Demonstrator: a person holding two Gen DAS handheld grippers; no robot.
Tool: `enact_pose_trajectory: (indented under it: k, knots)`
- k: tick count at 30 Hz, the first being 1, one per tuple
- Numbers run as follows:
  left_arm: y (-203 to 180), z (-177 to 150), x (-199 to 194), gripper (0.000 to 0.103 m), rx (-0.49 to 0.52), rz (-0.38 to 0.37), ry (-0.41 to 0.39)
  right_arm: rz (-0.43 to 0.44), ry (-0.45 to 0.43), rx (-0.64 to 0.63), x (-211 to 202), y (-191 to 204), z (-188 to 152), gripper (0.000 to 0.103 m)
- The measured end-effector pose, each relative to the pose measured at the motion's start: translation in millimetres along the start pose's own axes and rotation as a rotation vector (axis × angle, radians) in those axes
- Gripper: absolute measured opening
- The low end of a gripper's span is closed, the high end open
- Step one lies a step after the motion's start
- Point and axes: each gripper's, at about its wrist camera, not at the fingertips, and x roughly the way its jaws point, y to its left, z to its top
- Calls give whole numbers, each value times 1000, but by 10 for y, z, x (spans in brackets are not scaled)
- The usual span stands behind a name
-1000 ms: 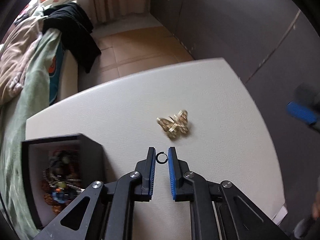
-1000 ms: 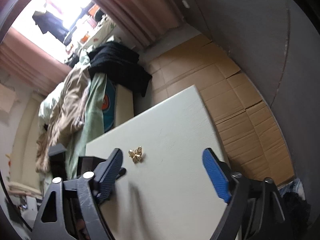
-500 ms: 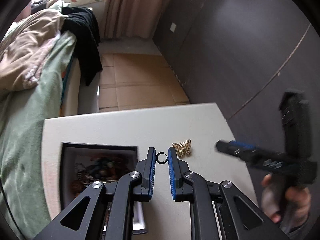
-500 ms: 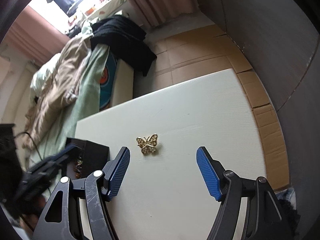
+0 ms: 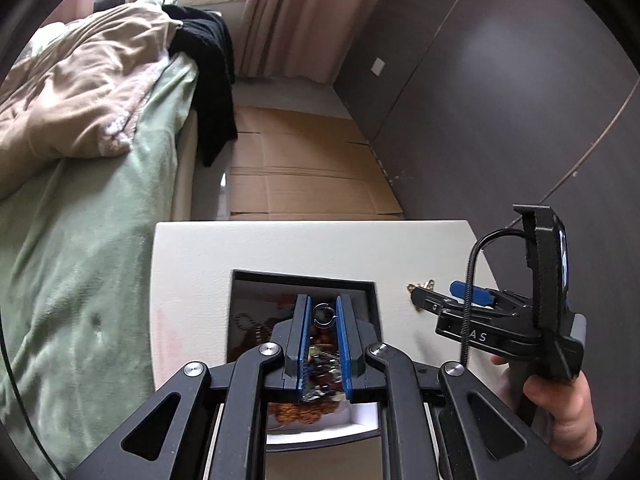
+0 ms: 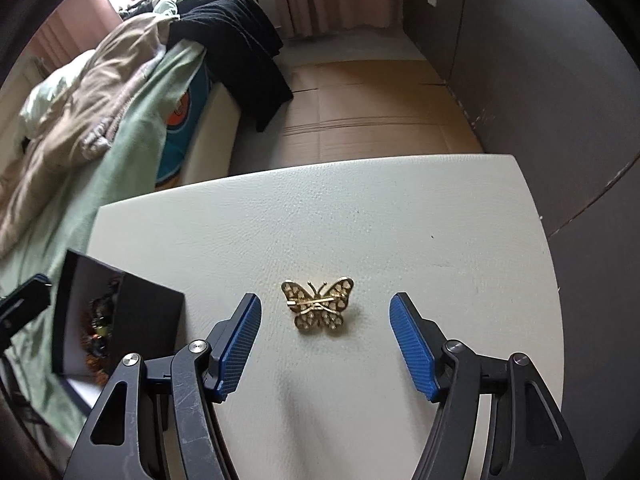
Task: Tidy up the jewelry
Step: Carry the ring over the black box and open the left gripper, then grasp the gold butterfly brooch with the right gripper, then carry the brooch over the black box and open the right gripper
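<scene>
**Inspector:** Black open jewellery box [image 5: 236,312], left part of the white textured tabletop [image 6: 400,216]: contents?

**Assistant:** Beads and chains already lie inside, a tangle of dark and orange pieces. The left gripper [image 5: 324,316] hangs directly above the box opening, its blue pads nearly together, pinching a small dark metal ring [image 5: 323,315] at the tips. The ring is not yet released.

**Inspector:** And to the right?

**Assistant:** One gold butterfly brooch [image 6: 318,303] lies flat on the table, well clear of the box. The right gripper [image 6: 325,312] points down at it, blue pads spread wide to either side, touching nothing. Those jaws have just been narrowing, with the brooch between them but not gripped.

**Inspector:** Progress?

**Assistant:** My judgement: late stage. Several pieces are boxed, the ring is a drop away, and the brooch is the only item I see loose on the table. What remains is letting the ring go, then closing on the brooch and carrying it over.
</scene>
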Motion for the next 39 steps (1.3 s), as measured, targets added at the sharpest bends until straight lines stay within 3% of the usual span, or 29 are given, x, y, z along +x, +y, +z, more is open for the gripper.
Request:
enact_pose_trajectory:
  k: [2, 3, 6, 13, 14, 15, 16, 18, 29, 33, 39]
  knots:
    - [62, 1, 4, 13, -13, 5, 2, -26, 4, -16, 47, 59, 14, 64]
    - [85, -1, 5, 13, -17, 14, 1, -42, 12, -26, 93, 85, 13, 54]
    - [163, -11, 19, 13, -35, 32, 3, -94, 10, -68, 125, 172, 6, 41]
    - [195, 5, -2, 15, -54, 34, -9, -35, 10, -54, 49, 152, -5, 40]
    - [200, 10, 3, 18, -58, 39, -6, -24, 1, -49, 8, 139, -6, 40]
    - [202, 15, 8, 33, -61, 37, -2, -10, -11, -41, -43, 125, -6, 40]
    - [218, 19, 4, 56, -68, 33, -2, 0, -21, -35, -78, 111, -1, 40]
    - [249, 29, -49, 70, -92, 24, -31, 40, -49, -19, -204, 80, 0, 40]
    - [346, 67, -177, 73, -104, 68, -66, 323, -179, -3, -721, 282, -36, 40]
    - [366, 66, -211, 96, -91, 75, -83, 399, -199, -11, -772, 445, -33, 40]
    - [499, 96, -341, 102, -107, 91, -124, 475, -207, -20, -762, 639, -2, 40]
